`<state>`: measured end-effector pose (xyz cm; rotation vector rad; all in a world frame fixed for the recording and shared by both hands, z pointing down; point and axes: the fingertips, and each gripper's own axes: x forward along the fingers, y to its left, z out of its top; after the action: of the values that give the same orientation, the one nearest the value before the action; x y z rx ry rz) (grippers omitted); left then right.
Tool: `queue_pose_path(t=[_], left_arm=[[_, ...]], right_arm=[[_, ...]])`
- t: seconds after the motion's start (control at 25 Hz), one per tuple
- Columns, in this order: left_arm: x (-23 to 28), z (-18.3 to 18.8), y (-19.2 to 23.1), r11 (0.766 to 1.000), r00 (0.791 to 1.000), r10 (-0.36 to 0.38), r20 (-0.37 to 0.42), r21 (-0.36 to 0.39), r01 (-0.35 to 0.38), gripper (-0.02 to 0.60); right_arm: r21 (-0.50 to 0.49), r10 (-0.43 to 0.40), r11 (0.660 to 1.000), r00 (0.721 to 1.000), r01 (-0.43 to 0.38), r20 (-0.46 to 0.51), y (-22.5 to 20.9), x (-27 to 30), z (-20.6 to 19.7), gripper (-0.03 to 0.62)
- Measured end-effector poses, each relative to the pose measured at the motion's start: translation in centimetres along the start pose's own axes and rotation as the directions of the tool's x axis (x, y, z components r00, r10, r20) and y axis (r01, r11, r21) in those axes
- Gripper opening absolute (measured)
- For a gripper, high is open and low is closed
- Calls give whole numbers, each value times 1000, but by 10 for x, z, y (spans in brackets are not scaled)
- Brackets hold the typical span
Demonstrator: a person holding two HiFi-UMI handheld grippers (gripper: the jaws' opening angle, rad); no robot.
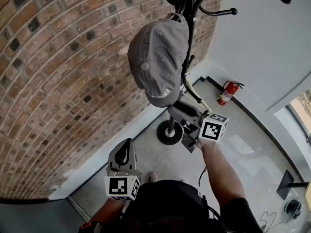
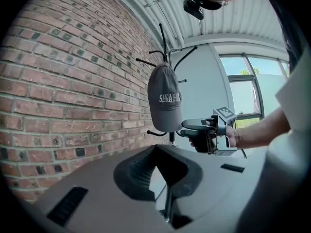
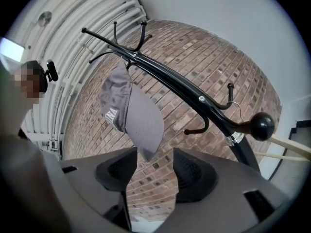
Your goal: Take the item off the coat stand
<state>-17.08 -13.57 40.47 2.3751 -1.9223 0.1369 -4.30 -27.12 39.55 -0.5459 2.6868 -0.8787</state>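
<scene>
A grey cap with white lettering hangs from a hook of the black coat stand, brim pointing down. My right gripper reaches up just under the cap. In the right gripper view the jaws of this gripper stand wide open, and the tip of the cap's brim dips between them without either pad pressing it. My left gripper is held low and to the left, away from the stand. Its jaws meet at the tips with nothing in them. From there the cap and right gripper show ahead.
A curved brick wall stands close behind the stand. The stand's round base rests on the pale floor. A red fire extinguisher sits by the white wall. Bare hooks and a ball-ended arm stick out near the cap.
</scene>
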Motion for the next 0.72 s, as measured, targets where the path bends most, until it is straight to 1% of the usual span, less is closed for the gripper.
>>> queue_pose_path(t=[0.04,0.12,0.24,0.4,0.52,0.56,0.64,0.72], left_arm=[[2,0,2,1000,1000,-3,-1,1,3,23],[5,0,5,1000,1000,-8,-5,3,8,23],[5,-1,9,1000,1000,-16,-11,10,16,23],[6,-7,9,1000,999,-18,-28,-1,18,23],[6,-12,6,1000,999,-29,-39,-6,28,23],[6,-13,5,999,999,-33,-41,-9,32,23],[5,-16,3,999,998,-40,-46,-18,39,23],[5,-18,0,999,998,-51,-49,-24,49,23]], right_arm=[[6,22,1000,1000,-22,-1,1,3,3,213],[16,93,996,996,-93,8,8,10,9,213],[22,185,982,982,-186,37,24,13,16,212],[31,239,970,969,-242,66,33,9,18,211],[40,288,955,953,-293,95,45,4,18,208],[41,303,950,947,-309,106,50,2,19,188],[32,328,942,937,-334,120,62,-2,21,96],[7,353,935,929,-356,111,76,-5,23,60]])
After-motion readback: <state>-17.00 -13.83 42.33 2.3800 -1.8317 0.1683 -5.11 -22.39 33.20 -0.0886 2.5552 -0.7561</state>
